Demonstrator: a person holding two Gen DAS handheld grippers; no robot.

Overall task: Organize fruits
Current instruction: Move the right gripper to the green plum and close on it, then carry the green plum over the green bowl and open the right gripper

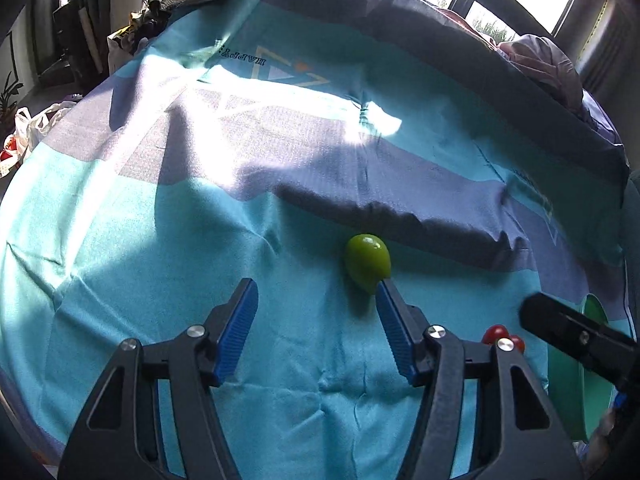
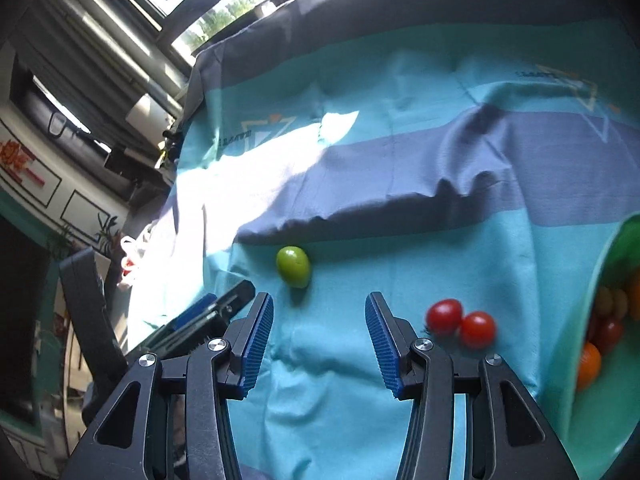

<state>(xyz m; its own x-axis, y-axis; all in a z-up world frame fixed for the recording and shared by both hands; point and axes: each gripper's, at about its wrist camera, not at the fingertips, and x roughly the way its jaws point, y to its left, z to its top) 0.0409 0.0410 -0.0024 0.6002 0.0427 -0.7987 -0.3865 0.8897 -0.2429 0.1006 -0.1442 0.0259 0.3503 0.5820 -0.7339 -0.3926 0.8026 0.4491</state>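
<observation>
A green oval fruit [image 1: 367,263] lies on the teal cloth, just beyond the right finger of my open, empty left gripper [image 1: 316,292]. It also shows in the right wrist view [image 2: 294,266], ahead and left of my open, empty right gripper [image 2: 319,306]. Two red cherry tomatoes [image 2: 460,323] lie side by side right of the right gripper; they show small in the left wrist view [image 1: 502,336]. A green bowl [image 2: 604,408] at the right edge holds several small fruits, orange, red and olive.
The teal and purple striped cloth [image 1: 200,240] covers the whole table, with creases and a raised fold behind the green fruit. The right gripper's body [image 1: 576,340] shows at the left view's right edge. Windows and room clutter lie beyond the table.
</observation>
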